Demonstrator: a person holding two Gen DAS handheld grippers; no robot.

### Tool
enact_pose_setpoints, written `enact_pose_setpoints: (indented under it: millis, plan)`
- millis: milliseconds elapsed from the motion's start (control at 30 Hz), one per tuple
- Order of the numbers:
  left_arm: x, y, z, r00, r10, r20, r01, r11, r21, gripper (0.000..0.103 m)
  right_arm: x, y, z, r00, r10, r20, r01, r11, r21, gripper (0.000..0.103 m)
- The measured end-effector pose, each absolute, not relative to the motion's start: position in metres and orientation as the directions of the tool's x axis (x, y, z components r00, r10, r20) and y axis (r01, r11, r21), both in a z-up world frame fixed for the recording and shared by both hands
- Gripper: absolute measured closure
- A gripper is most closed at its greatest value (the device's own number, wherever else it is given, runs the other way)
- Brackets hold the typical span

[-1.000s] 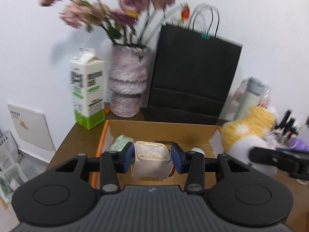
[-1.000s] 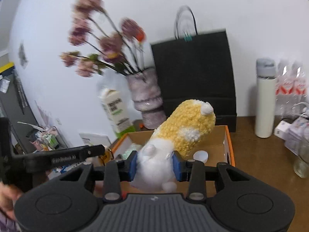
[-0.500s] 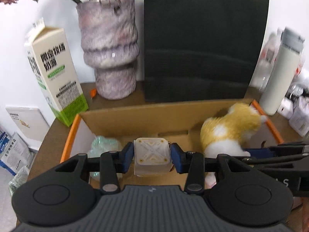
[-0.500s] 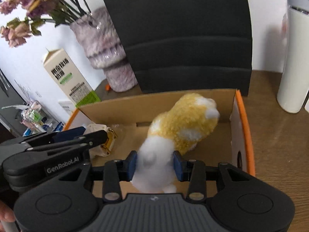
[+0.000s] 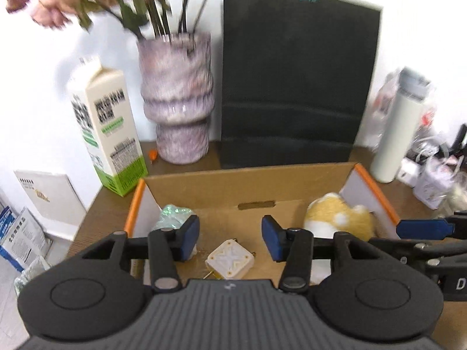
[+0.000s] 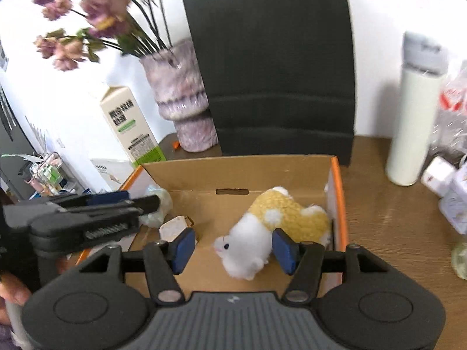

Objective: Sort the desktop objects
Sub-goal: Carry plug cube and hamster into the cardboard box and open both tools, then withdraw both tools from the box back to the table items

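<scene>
Inside the cardboard box (image 6: 338, 204) on the worktop (image 6: 385, 210), our plush hamster (image 6: 271, 227) lies on its side, long axis slanting from the white face near us to the yellow rump at the far right corner. Left of it rests a small cream cube (image 5: 230, 259). Both the right hand-held gripper (image 6: 233, 248) and left hand-held gripper (image 5: 230, 237) are opening, gripping nothing. We judge this the release step; next, lift both clear.

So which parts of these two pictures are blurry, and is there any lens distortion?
Left wrist view: flowers and bottle smear with motion; the cube stays fairly crisp. Right wrist view: flowers and bottle blur, the plush reads clearly. Both views bow straight edges, with dark fisheye corners.
</scene>
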State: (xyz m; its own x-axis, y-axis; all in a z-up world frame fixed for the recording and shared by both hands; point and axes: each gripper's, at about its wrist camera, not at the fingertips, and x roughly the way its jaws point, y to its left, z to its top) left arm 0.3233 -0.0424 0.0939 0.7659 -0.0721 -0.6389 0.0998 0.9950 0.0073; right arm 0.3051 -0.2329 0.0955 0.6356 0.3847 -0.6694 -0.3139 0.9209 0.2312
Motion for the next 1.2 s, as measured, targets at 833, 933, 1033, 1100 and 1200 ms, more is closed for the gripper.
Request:
enact_pose_setpoints:
  millis: [833, 933, 1033, 1100, 1200]
  plan:
    - [0.128, 0.036, 0.091, 0.839, -0.094, -0.536, 0.047, 0.994, -0.100, 0.031, 0.112, -0.248, 0.086, 0.728, 0.441, -0.524, -0.349, 0.897, 0.271, 0.030]
    - [0.113, 0.034, 0.080, 0.841, -0.100, -0.532, 0.057, 0.994, -0.096, 0.027, 0.101, -0.248, 0.078, 0.746, 0.419, -0.517, -0.339, 0.908, 0.247, 0.030]
    - [0.098, 0.032, 0.073, 0.846, -0.122, -0.520, 0.077, 0.991, -0.106, 0.023, 0.089, -0.247, 0.069, 0.765, 0.387, -0.515, -0.328, 0.922, 0.205, 0.026]
    - [0.089, 0.028, 0.069, 0.846, -0.142, -0.514, 0.096, 0.989, -0.115, 0.020, 0.083, -0.245, 0.065, 0.773, 0.370, -0.515, -0.328, 0.929, 0.174, 0.025]
    - [0.075, 0.021, 0.067, 0.845, -0.181, -0.503, 0.138, 0.983, -0.122, 0.016, 0.077, -0.244, 0.059, 0.774, 0.369, -0.515, -0.331, 0.929, 0.168, 0.025]
